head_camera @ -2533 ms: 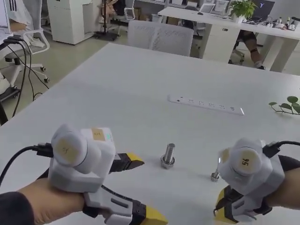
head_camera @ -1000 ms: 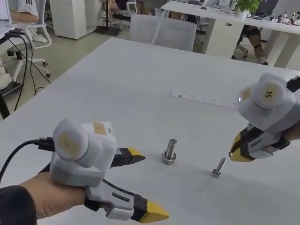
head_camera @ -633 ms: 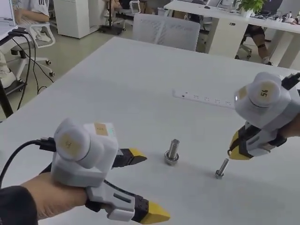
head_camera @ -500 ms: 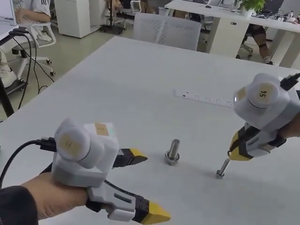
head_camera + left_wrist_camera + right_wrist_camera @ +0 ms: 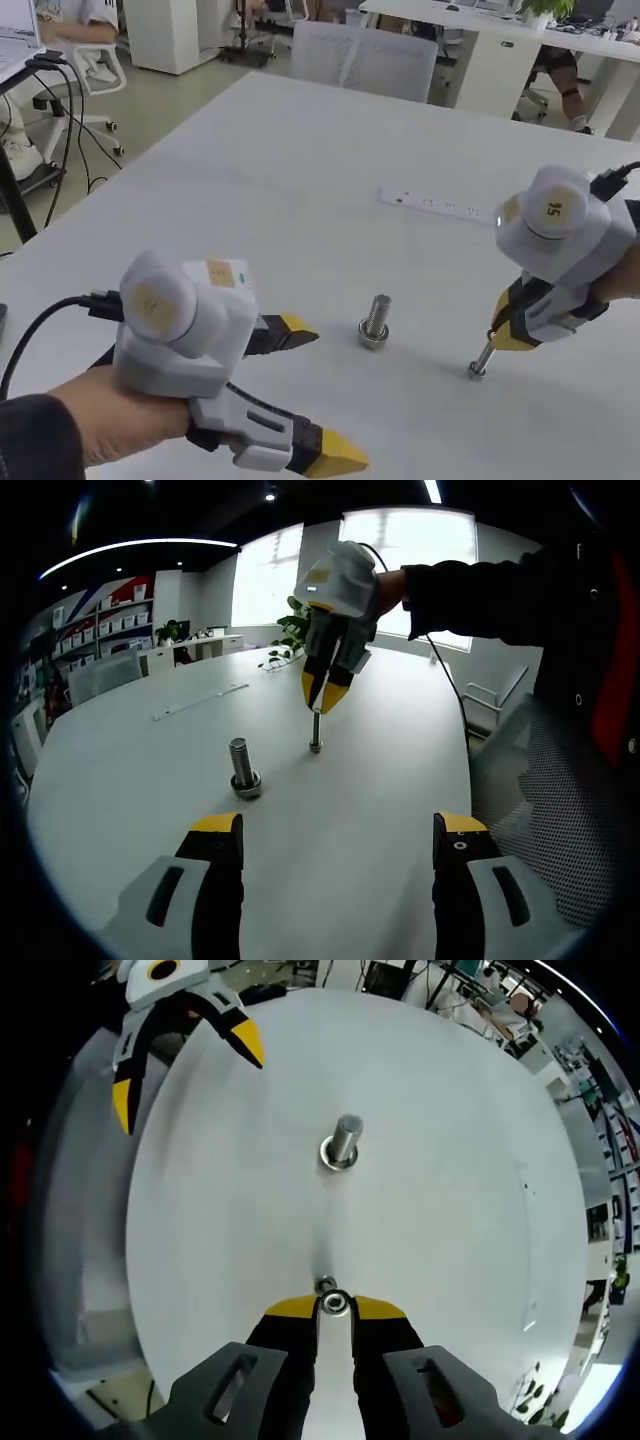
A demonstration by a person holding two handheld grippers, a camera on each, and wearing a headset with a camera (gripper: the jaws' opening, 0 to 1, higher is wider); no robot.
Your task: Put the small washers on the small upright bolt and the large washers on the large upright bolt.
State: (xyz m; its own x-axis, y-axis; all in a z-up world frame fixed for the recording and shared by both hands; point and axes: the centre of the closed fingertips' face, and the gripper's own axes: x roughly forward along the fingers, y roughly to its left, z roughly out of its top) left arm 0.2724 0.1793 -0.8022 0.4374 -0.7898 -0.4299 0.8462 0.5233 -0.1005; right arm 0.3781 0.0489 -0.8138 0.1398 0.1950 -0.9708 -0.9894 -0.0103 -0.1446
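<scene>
small washer poised over the small bolt

the small washer [image 5: 333, 1303] is a thin metal ring nipped by its outer edge between my right fingers [image 5: 290, 1312], which stand narrow around it with its hole left clear. it hangs right at the top of the small bolt [image 5: 480, 362], and in the left gripper view the yellow tips meet the head of that thread [image 5: 316, 730]. i cannot tell whether the ring has caught the thread yet.

i judge the washer to be light, hard and slick: it will not bend, but a pinch on so thin a rim can let it flip or shoot out, so the edge is the only sensible hold and it should stay flat. the bolt looks slim and stands only on its own head, so a sideways nudge may well topple it.

the large bolt [image 5: 375, 322] stands upright near the small one, towards my left, with a wider ring at its foot; whether that is a washer or the bolt's own head i cannot say. my left fingers [image 5: 215, 830] are spread wide and hold nothing, hovering low over the white table [image 5: 300, 180] a little short of the large bolt. a power strip [image 5: 435, 205] lies further back.
</scene>
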